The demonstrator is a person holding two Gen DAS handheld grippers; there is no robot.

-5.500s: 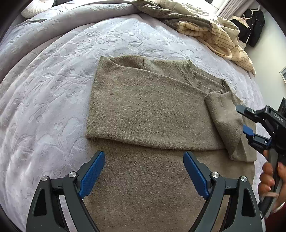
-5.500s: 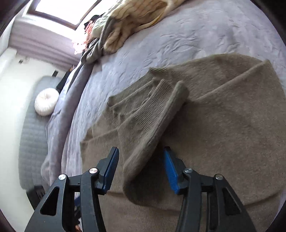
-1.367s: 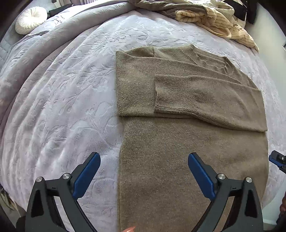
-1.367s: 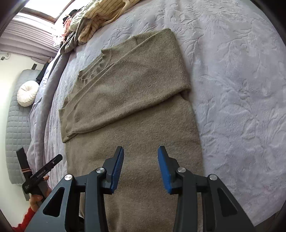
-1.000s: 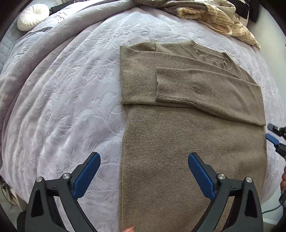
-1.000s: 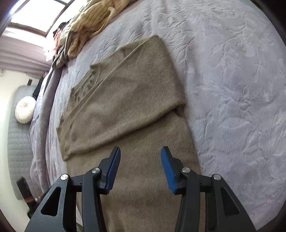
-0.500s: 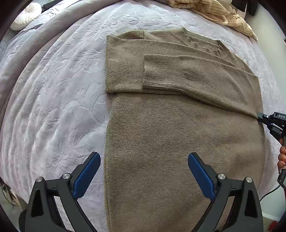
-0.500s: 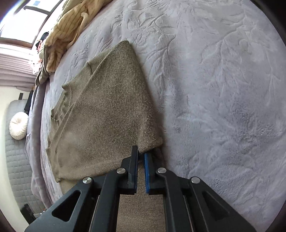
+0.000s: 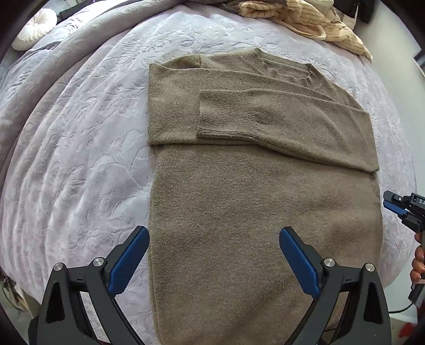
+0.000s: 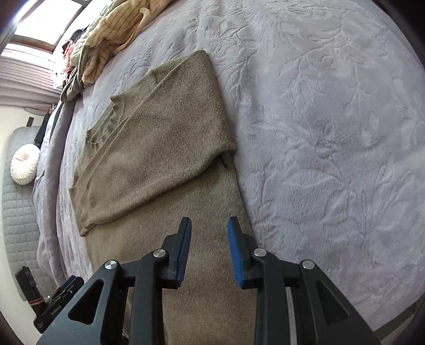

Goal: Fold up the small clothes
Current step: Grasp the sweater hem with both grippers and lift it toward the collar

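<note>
A brown sweater (image 9: 255,201) lies flat on the bed (image 9: 79,148), on a pale lilac embossed cover. Both sleeves are folded across the chest: one sleeve (image 9: 279,124) runs over from the right, and its ribbed cuff (image 9: 225,116) ends near the left edge, on top of the other folded sleeve. The neckline (image 9: 281,69) points toward the far side of the bed; the lower body of the sweater stretches toward the cameras.

The left gripper (image 9: 213,254) hangs above the lower part of the sweater with its blue fingers (image 9: 127,260) spread wide, nothing between them and no cloth touched.

The right gripper (image 10: 208,246) is over the sweater's right edge, below the folded sleeve's corner. Its fingers (image 10: 236,249) have just been opening and now stand a modest way apart, with no cloth pinched between them. In the left wrist view it shows at the right margin, just off the sweater's side, with a person's hand (image 9: 419,262) behind it.

A heap of striped cream clothes (image 9: 305,21) lies at the far edge of the bed, and a round white cushion (image 10: 25,163) sits beyond it
</note>
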